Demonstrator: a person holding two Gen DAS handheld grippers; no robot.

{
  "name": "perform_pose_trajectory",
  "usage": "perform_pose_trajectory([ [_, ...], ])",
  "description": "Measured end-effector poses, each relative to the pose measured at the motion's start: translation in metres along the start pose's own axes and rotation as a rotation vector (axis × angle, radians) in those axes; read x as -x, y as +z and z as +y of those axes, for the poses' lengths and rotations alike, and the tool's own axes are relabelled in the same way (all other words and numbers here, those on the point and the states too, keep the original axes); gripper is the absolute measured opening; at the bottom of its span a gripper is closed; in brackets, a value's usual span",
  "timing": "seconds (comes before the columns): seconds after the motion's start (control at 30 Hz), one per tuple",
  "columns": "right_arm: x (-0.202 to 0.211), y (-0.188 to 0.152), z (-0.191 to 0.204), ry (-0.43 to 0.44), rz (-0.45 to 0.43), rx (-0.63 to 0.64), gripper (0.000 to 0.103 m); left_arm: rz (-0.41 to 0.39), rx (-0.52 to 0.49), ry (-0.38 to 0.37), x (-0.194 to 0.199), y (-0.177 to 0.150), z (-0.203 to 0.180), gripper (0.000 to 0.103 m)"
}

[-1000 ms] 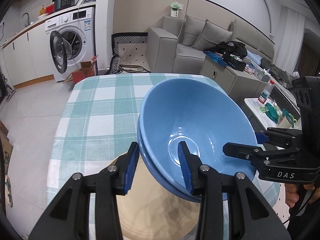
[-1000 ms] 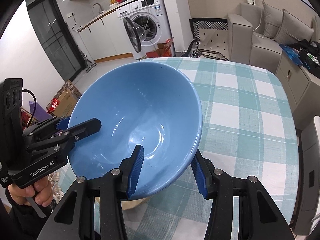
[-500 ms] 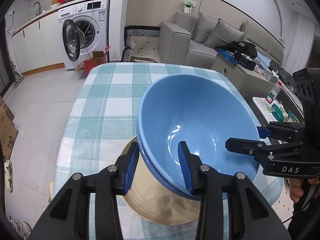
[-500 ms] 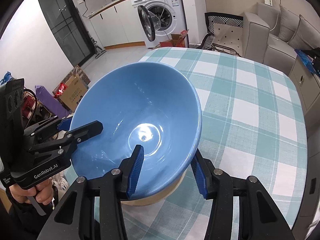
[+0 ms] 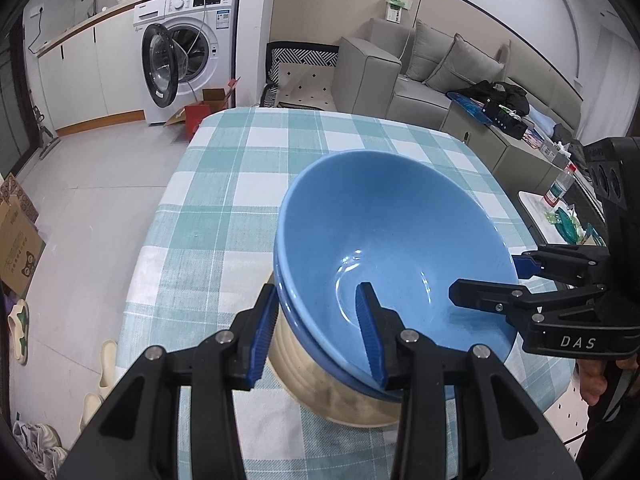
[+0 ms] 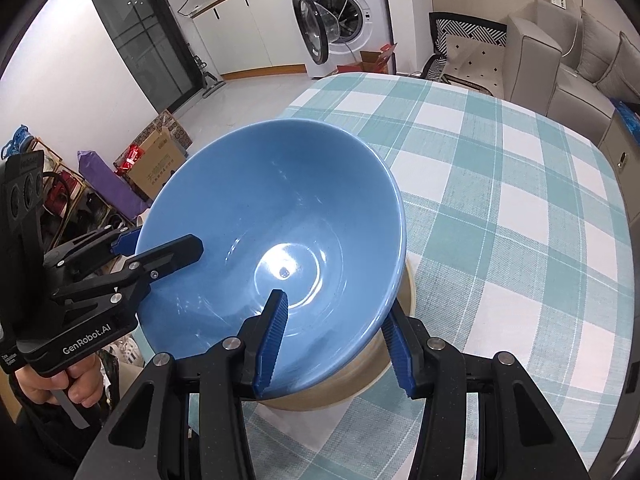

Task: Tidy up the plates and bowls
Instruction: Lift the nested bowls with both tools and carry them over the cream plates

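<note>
Left wrist: left gripper (image 5: 318,326) pinching blue bowls' (image 5: 384,248) near rim; right gripper (image 6: 334,334) pinching opposite rim.

The stacked glossy blue ceramic bowls (image 5: 392,256) cover most of the beige ceramic bowl (image 5: 320,384) beneath them; only its lower wall shows, so whether they rest in it cannot be told. In the right wrist view the blue bowls hide the near left edge of the teal-and-white checked tablecloth (image 6: 500,184).
</note>
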State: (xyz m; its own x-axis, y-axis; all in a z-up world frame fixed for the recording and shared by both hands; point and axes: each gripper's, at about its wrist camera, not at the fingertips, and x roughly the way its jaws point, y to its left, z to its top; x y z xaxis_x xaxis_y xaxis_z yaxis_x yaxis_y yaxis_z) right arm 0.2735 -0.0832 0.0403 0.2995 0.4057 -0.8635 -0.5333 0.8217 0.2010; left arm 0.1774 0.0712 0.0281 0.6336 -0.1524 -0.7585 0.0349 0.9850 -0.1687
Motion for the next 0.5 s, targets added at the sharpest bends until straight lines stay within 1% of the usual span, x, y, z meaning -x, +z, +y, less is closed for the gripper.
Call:
perform_pose_trajectory([
  [0.5,-0.012,-0.004,-0.004,0.004,0.026,0.0,0.049,0.033,0.004,0.0,-0.01,-0.009,0.002,0.039],
])
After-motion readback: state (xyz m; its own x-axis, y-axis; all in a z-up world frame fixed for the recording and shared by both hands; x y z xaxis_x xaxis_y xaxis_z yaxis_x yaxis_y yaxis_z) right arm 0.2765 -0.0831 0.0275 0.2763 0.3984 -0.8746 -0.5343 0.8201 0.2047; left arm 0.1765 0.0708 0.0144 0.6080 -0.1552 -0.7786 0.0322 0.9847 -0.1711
